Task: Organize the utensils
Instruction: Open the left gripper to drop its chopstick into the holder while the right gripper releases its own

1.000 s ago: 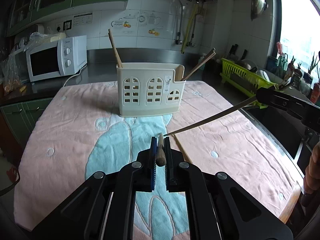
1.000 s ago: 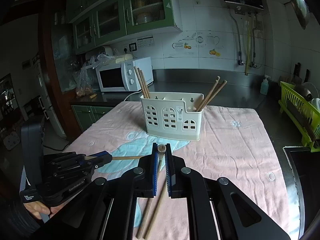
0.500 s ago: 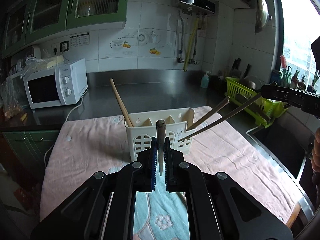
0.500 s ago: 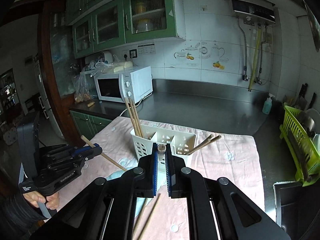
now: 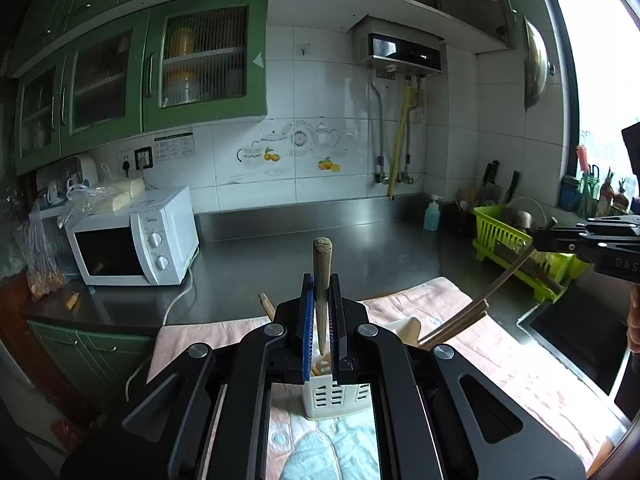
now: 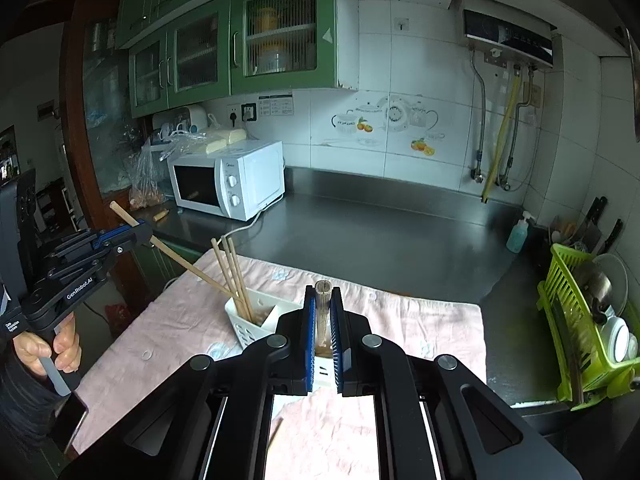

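The left gripper (image 5: 321, 320), its fingers clenched on a slender wooden chopstick (image 5: 322, 280), holds the stick steeply, blunt end up and narrow end down toward the white slotted plastic utensil holder (image 5: 336, 396) right below. The right gripper (image 6: 321, 320) likewise grips a second wooden chopstick (image 6: 322, 312), its long axis slanting down into the holder's far end. Both tips hang at the rim, not seated. Released while tilted, a stick could strike a divider wall, tip out onto the pink and blue towel on the table (image 6: 420, 328), or knock the leaning chopsticks already inside (image 6: 234, 276).
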Demonstrator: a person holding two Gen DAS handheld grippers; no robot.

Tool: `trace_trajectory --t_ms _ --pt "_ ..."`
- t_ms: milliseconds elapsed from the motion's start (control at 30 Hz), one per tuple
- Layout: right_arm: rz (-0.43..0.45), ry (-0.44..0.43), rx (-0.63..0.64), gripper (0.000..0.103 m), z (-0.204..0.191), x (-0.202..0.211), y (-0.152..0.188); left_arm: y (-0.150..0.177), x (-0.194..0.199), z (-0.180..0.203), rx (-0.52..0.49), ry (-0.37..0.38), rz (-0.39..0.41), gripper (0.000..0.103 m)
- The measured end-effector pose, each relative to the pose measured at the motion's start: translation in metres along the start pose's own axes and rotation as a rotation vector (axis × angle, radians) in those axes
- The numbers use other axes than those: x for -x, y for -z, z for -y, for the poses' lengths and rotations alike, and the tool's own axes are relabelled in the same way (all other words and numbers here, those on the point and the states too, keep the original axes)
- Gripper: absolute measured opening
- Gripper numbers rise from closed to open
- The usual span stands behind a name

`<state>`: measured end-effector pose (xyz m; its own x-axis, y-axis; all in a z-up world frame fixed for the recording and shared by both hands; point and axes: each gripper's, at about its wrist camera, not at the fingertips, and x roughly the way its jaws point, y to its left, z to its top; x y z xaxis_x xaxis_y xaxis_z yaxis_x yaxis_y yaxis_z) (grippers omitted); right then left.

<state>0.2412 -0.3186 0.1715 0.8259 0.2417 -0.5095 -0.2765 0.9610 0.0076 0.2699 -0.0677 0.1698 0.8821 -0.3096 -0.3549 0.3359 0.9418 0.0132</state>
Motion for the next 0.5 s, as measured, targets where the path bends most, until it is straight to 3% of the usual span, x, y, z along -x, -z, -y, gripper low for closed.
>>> trace_trajectory --t_ms 233,500 --pt "-0.042 0.026 0.032 0.007 -0.003 -0.030 -0.004 0.002 -0.042 -0.005 -0.002 0.005 -0.093 0.005" --pt "-0.138 0.001 -0.029 0.007 0.008 -0.081 0.008 0.012 -0.072 -0.017 0.057 0.026 -0.172 0.006"
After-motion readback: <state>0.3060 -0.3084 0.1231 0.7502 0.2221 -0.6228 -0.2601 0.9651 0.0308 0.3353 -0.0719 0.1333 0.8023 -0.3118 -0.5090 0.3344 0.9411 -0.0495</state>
